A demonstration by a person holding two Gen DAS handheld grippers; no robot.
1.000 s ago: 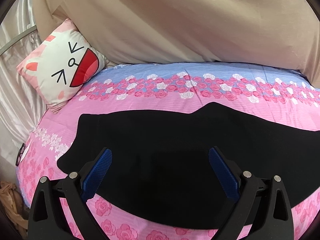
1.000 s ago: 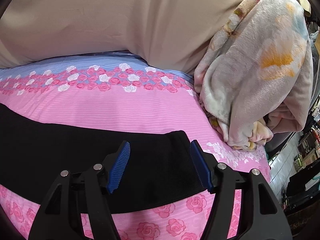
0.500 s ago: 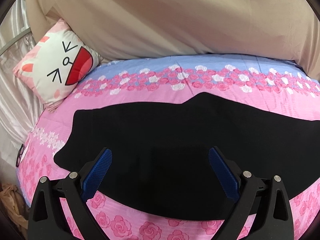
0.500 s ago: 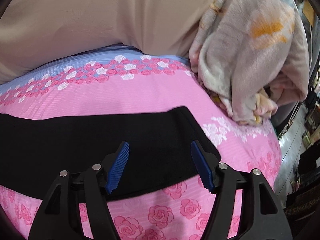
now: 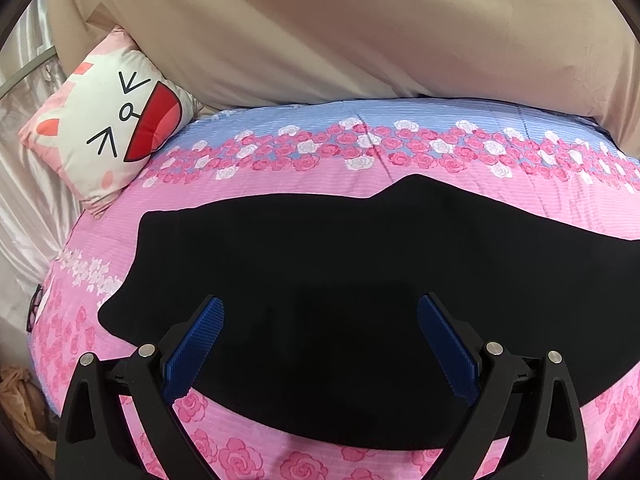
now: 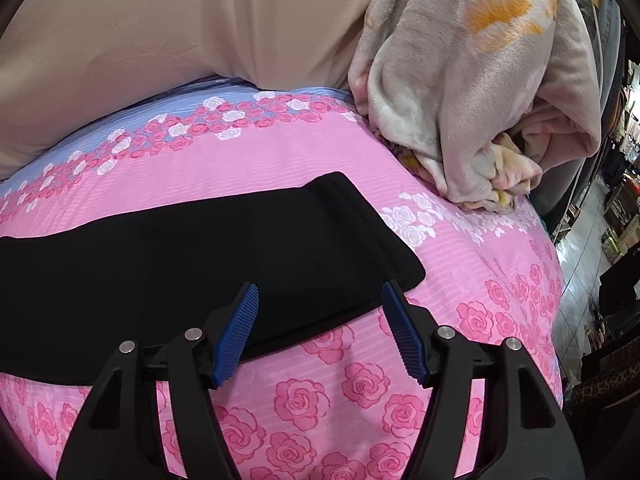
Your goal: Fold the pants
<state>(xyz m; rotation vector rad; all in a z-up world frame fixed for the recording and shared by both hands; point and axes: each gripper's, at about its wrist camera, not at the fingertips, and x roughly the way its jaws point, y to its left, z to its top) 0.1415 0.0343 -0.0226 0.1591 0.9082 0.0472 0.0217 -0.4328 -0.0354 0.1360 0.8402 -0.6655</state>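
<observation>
Black pants (image 5: 340,264) lie flat across a pink rose-print bed (image 5: 280,168). In the left wrist view their wide end fills the middle. My left gripper (image 5: 320,312) is open and empty, hovering over the near part of the pants. In the right wrist view the narrow hemmed end of the pants (image 6: 280,248) points right. My right gripper (image 6: 320,300) is open and empty, above the near edge of that end.
A cartoon-face pillow (image 5: 112,128) leans at the bed's far left. A beige cover (image 5: 340,32) rises behind the bed. A bundled fleece blanket (image 6: 472,80) sits at the far right. The bed's right edge (image 6: 556,280) drops to a tiled floor.
Both grippers have drawn back toward the near side of the bed and stayed open. In the right wrist view the pants end now sits farther away and more bare sheet shows below.
</observation>
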